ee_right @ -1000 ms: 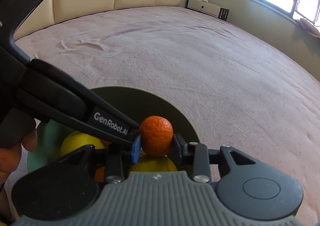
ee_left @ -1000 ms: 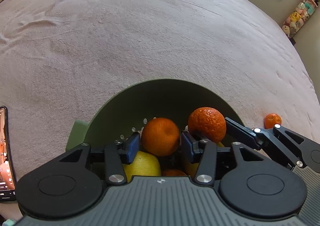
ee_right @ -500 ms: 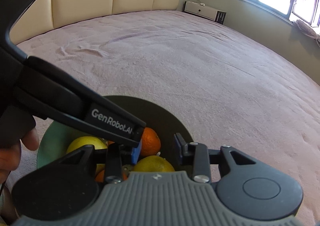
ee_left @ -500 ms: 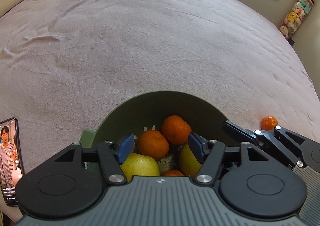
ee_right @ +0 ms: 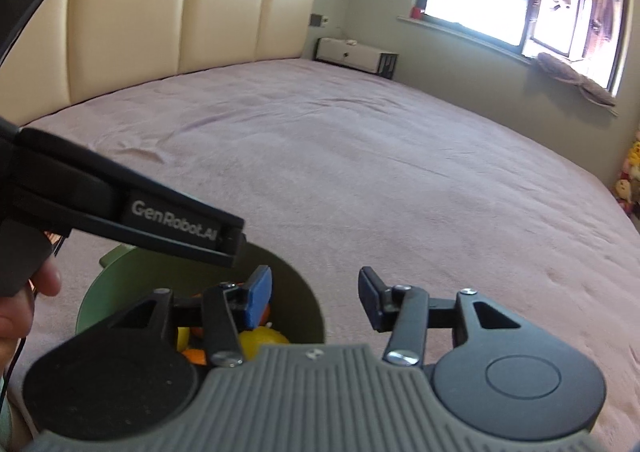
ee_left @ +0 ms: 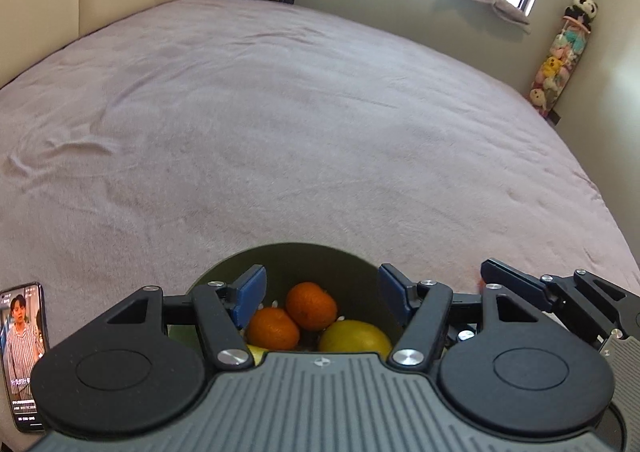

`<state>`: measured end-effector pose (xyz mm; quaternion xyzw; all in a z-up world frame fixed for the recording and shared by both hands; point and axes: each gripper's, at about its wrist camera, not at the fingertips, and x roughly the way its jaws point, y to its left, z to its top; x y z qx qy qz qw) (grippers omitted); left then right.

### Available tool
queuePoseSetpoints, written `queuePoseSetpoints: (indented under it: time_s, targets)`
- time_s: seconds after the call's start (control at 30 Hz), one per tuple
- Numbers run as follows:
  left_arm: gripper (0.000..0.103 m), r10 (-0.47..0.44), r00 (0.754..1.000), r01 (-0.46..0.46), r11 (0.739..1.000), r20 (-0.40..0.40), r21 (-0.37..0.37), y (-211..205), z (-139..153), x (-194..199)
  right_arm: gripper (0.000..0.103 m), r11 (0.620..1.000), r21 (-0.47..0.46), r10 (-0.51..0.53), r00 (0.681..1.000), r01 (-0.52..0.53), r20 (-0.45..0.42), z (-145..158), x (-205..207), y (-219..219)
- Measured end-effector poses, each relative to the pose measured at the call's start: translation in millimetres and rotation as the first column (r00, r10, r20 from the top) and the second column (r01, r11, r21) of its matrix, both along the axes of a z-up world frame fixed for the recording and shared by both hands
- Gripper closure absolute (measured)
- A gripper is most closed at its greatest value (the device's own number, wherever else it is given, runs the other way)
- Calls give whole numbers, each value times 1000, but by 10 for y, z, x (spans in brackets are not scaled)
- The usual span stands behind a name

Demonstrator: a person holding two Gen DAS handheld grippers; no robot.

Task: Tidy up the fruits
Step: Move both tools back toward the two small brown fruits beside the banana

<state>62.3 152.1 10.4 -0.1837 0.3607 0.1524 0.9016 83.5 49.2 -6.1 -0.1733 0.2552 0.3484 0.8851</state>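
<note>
Phone: a black smartphone (ee_left: pixel 24 356) with a lit screen lies on the mauve plush bed cover (ee_left: pixel 304 140), far left of my left view, well apart from the fruit.
Left tool: my left tool (ee_left: pixel 320 294) hangs over the bowl, its blue-padded jaws standing wide with nothing between them; they have just been opening.
Bowl: the round olive-green plastic bowl (ee_left: pixel 360 272) sits on the bed just below both tools and holds the gathered fruit.
Fruit, left side: one small orange mandarin (ee_left: pixel 273 328) with dimpled peel lies touching a second mandarin (ee_left: pixel 311 305) just behind it; a sliver of another yellow fruit shows at the tool's edge.
Fruit, right side: a smooth yellow lemon-like fruit (ee_left: pixel 354 338) rests beside them against the bowl wall.
Right tool: my right tool (ee_right: pixel 316 298) is over the bowl's right rim, jaws apart and empty, having just been opening; no fruit is between them.
Handling: I judge the mandarins light, springy and loose-skinned, easily bruised, and apt to roll; the yellow fruit heavier, firmer and slicker.
Hold: I would take each across its widest middle, pads on opposite sides, squeezing gently.
Stray: an orange patch (ee_left: pixel 478 284) behind my right tool's finger may be one more fruit on the bed; too hidden to tell.
</note>
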Motion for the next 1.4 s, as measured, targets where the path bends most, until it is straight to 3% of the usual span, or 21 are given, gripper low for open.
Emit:
queuePoseSetpoints:
  time_s: [0.4, 0.7, 0.9, 1.17, 1.4]
  targets:
    - [28, -125, 989, 116, 987, 83, 107, -447, 207, -56, 38, 983, 57, -176, 983, 173, 54, 217, -140, -401]
    - [28, -219, 970, 196, 962, 104, 190, -838, 236, -160, 36, 953, 74, -295, 955, 295, -15, 180, -131, -772]
    - [28, -274, 958, 255, 949, 82, 188, -1035, 195, -150, 37, 931, 44, -358, 929, 363, -94, 34, -139, -1088]
    - [29, -403, 915, 394, 904, 23, 166, -1408, 34, -149, 36, 880, -48, -471, 855, 473, -217, -198, -130, -1553]
    - [41, -450, 893, 450, 888, -29, 97, -1486, -148, -162, 34, 865, -62, -489, 811, 497, -320, -368, -167, -1766]
